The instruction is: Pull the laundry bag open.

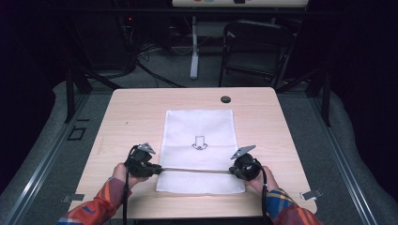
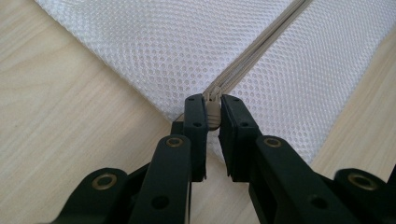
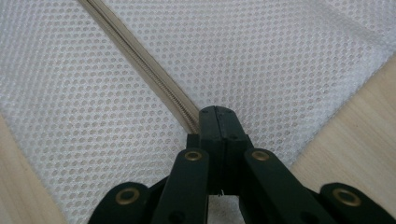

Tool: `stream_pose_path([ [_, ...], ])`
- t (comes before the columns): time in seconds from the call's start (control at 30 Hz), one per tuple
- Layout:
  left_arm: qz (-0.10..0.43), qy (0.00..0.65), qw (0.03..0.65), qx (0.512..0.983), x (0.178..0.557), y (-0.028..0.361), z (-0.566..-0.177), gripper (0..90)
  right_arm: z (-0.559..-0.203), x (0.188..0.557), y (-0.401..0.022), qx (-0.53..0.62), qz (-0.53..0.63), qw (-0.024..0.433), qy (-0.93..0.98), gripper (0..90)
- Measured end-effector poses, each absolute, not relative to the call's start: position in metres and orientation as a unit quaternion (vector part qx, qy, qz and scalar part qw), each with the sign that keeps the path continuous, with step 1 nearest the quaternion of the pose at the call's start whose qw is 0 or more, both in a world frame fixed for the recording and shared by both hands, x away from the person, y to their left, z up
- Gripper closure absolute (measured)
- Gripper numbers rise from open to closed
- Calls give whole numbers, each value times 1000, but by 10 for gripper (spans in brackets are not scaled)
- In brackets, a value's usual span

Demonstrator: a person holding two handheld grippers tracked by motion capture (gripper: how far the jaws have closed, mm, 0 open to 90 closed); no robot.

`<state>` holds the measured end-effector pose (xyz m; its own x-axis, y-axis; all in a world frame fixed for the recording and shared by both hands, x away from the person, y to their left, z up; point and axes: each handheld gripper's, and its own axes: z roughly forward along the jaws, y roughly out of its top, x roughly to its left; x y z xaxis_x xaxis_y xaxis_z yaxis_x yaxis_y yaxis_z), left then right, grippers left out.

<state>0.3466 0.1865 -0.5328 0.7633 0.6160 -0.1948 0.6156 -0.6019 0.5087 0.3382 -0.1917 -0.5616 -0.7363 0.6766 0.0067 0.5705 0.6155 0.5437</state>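
In my right gripper view, my right gripper [image 3: 218, 122] has its jaws pressed together over the end of the zipper [image 3: 140, 60], so what they pinch is hidden from me. From the high view, the small black drawing [image 1: 200, 142] on the mesh bag [image 1: 199, 126] is too small to make out, and my sleeves [image 1: 96, 206] are cut off at the bottom edge. In my left gripper view, the bag runs past the top and right edges.

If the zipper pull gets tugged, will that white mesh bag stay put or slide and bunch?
Likely bunches: the mesh bag looks thin, floppy and light, lying flat on smooth wood. The right gripper, pinched at the zipper's far end, probably anchors it.
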Motion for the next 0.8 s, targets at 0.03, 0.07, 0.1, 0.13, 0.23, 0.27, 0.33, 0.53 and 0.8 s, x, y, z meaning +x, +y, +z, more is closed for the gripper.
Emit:
stream_pose_path([
  [0.03, 2, 343, 282, 896, 346, 186, -532, 811, -562, 339, -192, 348, 265, 99, 894, 900],
  [0.07, 1, 342, 281, 897, 346, 186, -532, 811, -561, 339, -192, 348, 265, 98, 894, 900],
  [0.1, 3, 342, 278, 898, 346, 186, -532, 811, -562, 339, -192, 348, 265, 98, 894, 900],
  [0.13, 5, 344, 274, 898, 346, 187, -532, 811, -562, 339, -192, 349, 265, 98, 894, 900],
  [0.23, 6, 354, 273, 894, 346, 191, -533, 812, -562, 338, -192, 349, 265, 101, 893, 900],
  [0.27, 9, 354, 272, 895, 346, 193, -532, 812, -562, 338, -191, 349, 269, 101, 892, 900],
  [0.33, 8, 360, 273, 892, 345, 196, -533, 812, -562, 338, -191, 348, 268, 100, 893, 900],
  [0.53, 8, 368, 270, 890, 343, 201, -534, 812, -561, 338, -191, 347, 262, 103, 894, 900],
  [0.8, 5, 375, 259, 890, 344, 202, -536, 812, -562, 338, -191, 348, 267, 101, 893, 900],
])
